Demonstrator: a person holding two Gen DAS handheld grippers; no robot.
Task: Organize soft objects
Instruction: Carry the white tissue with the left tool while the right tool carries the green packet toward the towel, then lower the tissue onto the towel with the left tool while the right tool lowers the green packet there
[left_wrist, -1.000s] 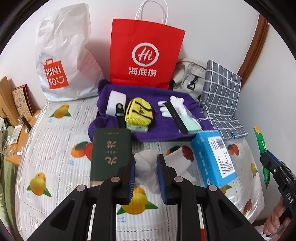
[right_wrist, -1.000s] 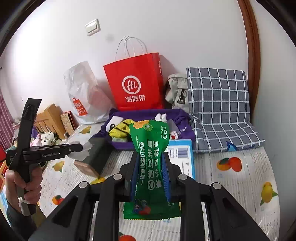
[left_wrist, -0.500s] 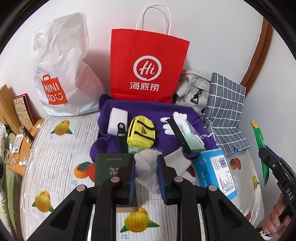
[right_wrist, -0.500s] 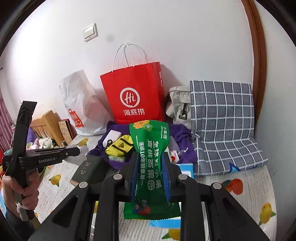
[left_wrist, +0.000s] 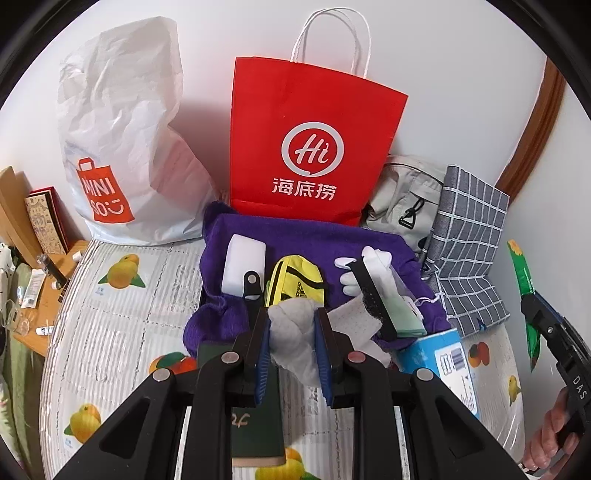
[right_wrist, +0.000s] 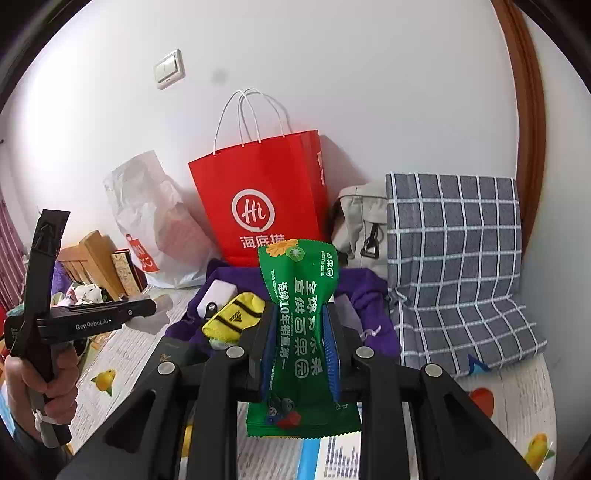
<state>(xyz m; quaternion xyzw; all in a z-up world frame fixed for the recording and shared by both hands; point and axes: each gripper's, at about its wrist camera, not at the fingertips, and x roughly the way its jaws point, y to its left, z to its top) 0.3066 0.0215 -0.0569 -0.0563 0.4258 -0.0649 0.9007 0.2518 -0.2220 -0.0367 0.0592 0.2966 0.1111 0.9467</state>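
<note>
A bed covered with a white fruit-printed plastic sheet (left_wrist: 122, 306) was seen beneath everything. Against the wall at its far side a crumpled white plastic shopping bag with an orange logo (left_wrist: 122, 122) and an upright red paper carrier bag with white string handles (left_wrist: 314, 147) were stood side by side. To the right of the red bag a beige fabric backpack (left_wrist: 402, 199) and a folded grey checked cushion (left_wrist: 472, 240) were leaned. In front of the red bag a purple towel (left_wrist: 314, 240) was spread, and on it a white rectangular block (left_wrist: 243, 266), a yellow sports pouch with black stripes (left_wrist: 295, 280) and a white glove (left_wrist: 373, 266) were laid. A blue and white cardboard box (left_wrist: 443, 362) was lying just beside the towel's right corner, and a dark green booklet (left_wrist: 255, 417) was lying below the left gripper.

The left gripper (left_wrist: 293, 343) was closed partway, its blue pads pressed against a bunched white soft cloth (left_wrist: 295, 332), which was held above the near edge of the purple towel. The right gripper (right_wrist: 299, 350) was likewise narrowed onto a green plastic snack packet with white lettering (right_wrist: 301, 314), pinched at its waist and held upright above the bed, with its top flared over the jaws.
</note>
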